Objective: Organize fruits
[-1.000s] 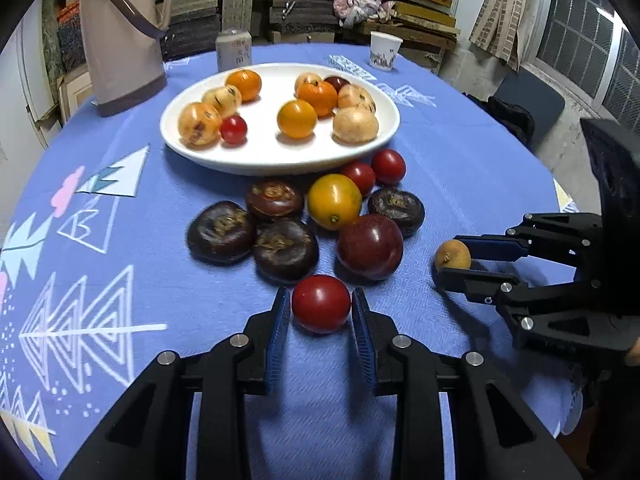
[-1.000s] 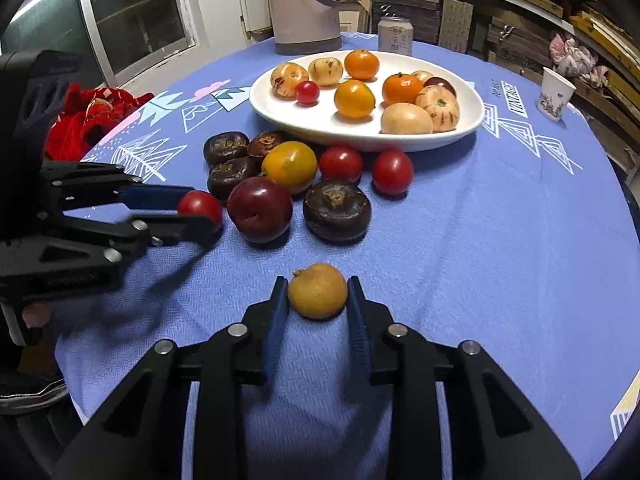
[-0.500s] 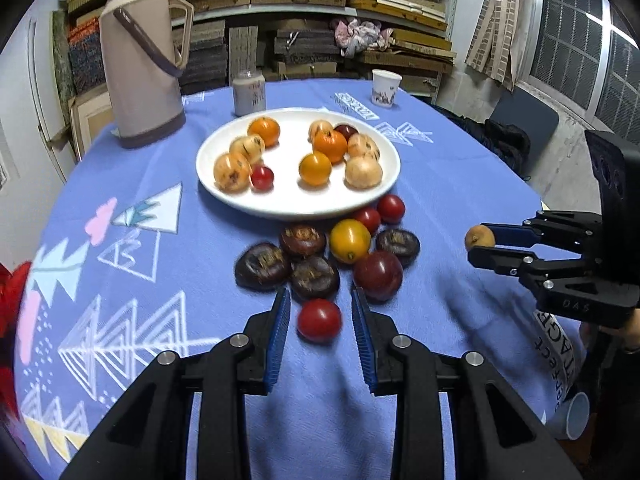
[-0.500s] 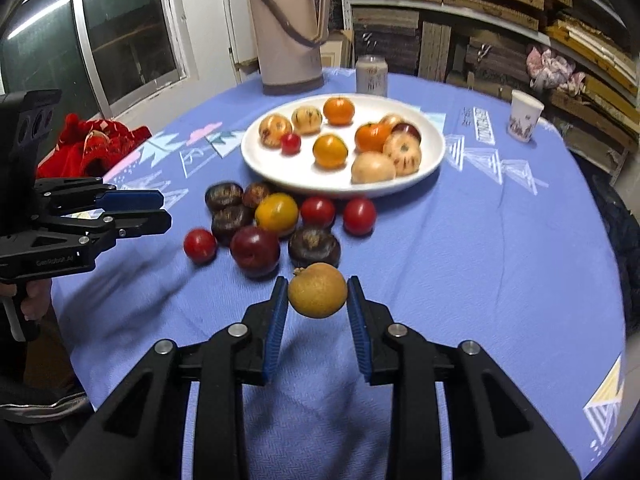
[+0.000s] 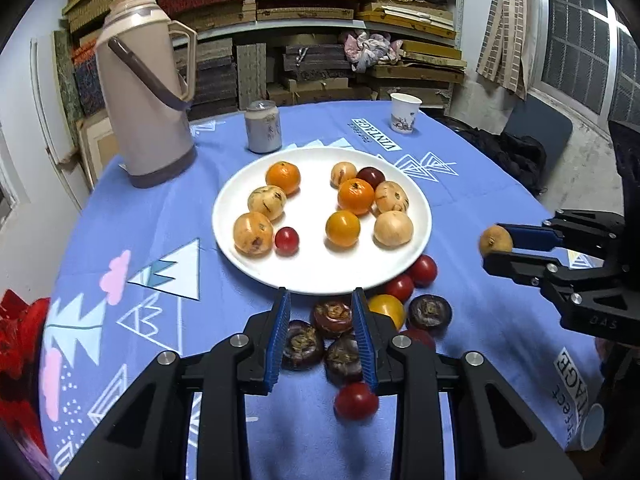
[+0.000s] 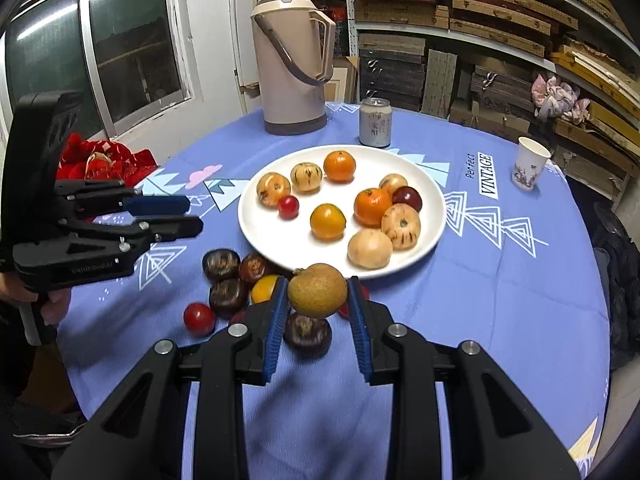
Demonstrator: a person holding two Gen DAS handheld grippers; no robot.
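Ten fruits lie on the white plate (image 5: 312, 264) at the middle of the blue tablecloth (image 5: 160, 208). More are bunched on the cloth at the plate's 5 o'clock in the left wrist view.

The right gripper (image 6: 318, 282) is clamped on a round tan fruit (image 6: 317, 295), its blue pads pressing both sides. Its own view sets the fruit over the plate's 6 o'clock rim and hides part of the loose bunch behind it. The left wrist view shows that gripper (image 5: 492, 246) from the side at the plate's 3 o'clock, with the tan fruit (image 5: 495, 241) pinched at its very tips and raised off the cloth.

The left gripper (image 5: 320, 300) has its jaws drawn close together with nothing between them. A red tomato (image 5: 355, 400) lies on the cloth under its right-hand finger, at 6 o'clock of the bunch. Only the right wrist view shows that tomato (image 6: 199, 319) whole. It also shows the left gripper (image 6: 194, 216) from the side at the plate's 9 o'clock, a hand (image 6: 52, 304) on its grip, and a red cloth (image 6: 100, 160) at the table edge.

A beige thermos (image 5: 144, 100), a can (image 5: 263, 127) and a paper cup (image 5: 405, 113) stand beyond the plate, from 11 to 1 o'clock.
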